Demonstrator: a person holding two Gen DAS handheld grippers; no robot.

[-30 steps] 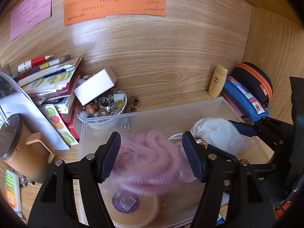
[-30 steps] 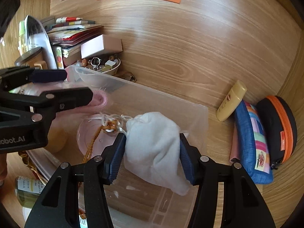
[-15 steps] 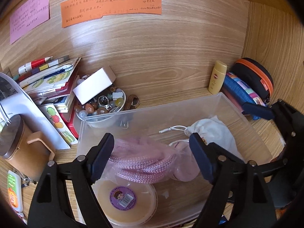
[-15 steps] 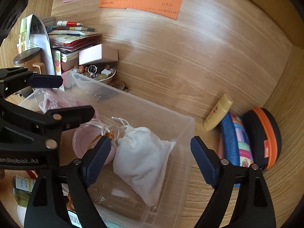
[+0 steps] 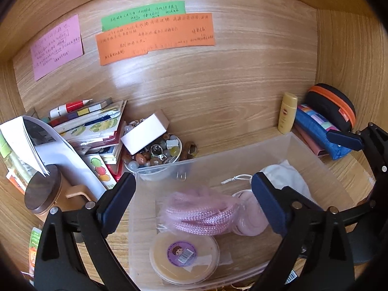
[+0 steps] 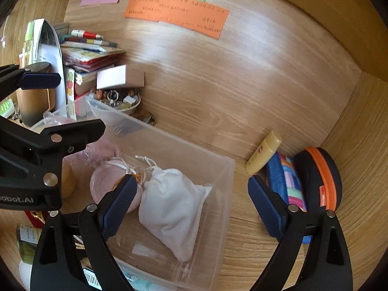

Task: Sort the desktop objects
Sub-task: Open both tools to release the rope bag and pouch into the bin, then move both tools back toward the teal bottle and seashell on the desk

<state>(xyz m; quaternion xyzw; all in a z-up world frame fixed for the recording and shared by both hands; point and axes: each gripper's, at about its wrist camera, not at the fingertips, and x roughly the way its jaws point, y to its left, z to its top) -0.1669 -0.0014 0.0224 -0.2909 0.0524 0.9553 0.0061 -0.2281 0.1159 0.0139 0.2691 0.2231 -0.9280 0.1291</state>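
Note:
A clear plastic bin (image 5: 312,152) (image 6: 228,169) sits on the wooden desk. In it lie a bag of pink rope (image 5: 201,213), a white drawstring pouch (image 6: 172,201) (image 5: 288,177), a pink round dish (image 6: 101,184) and a round yellow tin (image 5: 184,257). My left gripper (image 5: 194,203) is open and empty above the rope bag. My right gripper (image 6: 191,203) is open and empty above the pouch. The left gripper's arm also shows in the right wrist view (image 6: 48,140).
A bowl of beads and trinkets (image 5: 157,152) with a white box (image 5: 145,133) stands behind the bin. Books and pens (image 5: 89,121) and a lidded brown mug (image 5: 46,194) are at left. A yellow bottle (image 5: 287,112), blue pouch (image 5: 317,131) and black-orange case (image 5: 334,104) are at right.
Both grippers opened and let go: the left released the pink rope bag, the right released the white pouch. Both then pulled back and up from the bin.

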